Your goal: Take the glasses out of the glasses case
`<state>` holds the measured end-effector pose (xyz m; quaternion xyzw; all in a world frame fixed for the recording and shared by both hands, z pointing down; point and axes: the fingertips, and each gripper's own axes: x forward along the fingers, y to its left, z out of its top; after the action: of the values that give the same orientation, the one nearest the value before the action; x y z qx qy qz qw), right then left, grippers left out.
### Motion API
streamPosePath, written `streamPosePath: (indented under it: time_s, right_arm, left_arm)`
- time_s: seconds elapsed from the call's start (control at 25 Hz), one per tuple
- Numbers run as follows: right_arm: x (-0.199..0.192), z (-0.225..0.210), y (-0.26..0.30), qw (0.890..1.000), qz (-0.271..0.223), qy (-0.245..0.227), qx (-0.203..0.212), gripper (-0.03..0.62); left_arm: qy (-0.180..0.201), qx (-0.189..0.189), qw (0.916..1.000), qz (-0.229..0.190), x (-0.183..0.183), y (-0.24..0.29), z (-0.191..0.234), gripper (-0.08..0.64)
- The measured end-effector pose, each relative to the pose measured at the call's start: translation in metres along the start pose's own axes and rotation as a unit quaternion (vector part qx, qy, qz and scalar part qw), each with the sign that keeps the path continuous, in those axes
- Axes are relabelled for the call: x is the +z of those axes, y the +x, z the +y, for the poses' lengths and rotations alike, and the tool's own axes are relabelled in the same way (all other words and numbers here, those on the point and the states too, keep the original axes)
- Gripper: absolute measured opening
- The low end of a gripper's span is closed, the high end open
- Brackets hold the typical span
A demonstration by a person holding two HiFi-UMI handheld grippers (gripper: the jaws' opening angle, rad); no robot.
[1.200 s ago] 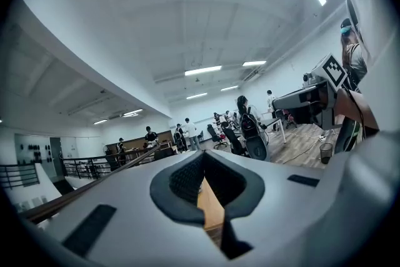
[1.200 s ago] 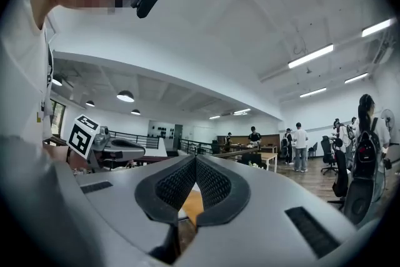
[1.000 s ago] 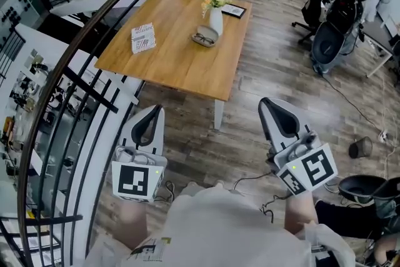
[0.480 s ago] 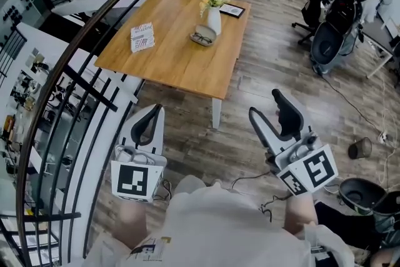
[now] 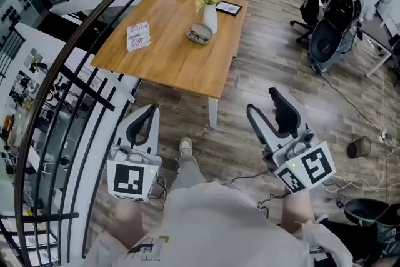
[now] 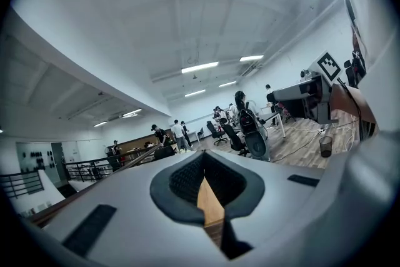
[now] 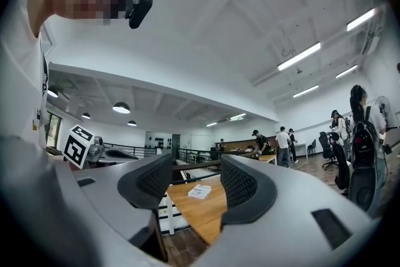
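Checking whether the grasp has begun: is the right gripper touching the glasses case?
Apart. The head view shows the right gripper, fingers just opened and empty, over the floor, well short of the table where the glasses case lies.

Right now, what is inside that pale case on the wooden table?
A dark pair of glasses lies in the glasses case, beside the white vase. The case's bottom beneath them is covered; finer detail is too small.
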<state>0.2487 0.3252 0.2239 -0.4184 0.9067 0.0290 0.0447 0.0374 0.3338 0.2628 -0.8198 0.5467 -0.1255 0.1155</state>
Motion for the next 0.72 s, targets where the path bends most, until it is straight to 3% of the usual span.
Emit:
streamPosePath:
  time_s: [0.12, 0.36, 0.72]
  right_arm:
    - [-0.008, -0.009, 0.003, 1.0, 0.006, 0.0, -0.001, 0.258]
    - [-0.029, -0.02, 0.023, 1.0, 0.014, 0.003, 0.0, 0.247]
    - [-0.051, -0.05, 0.116, 0.999, 0.036, 0.001, -0.002, 0.247]
  left_arm:
    - [0.02, -0.01, 0.9997, -0.011, -0.003, 0.012, -0.001, 0.017]
    - [0.008, -0.01, 0.9999, -0.002, -0.017, 0.036, 0.005, 0.017]
    - [0.001, -0.019, 0.9998, -0.004, -0.038, 0.109, 0.067, 0.015]
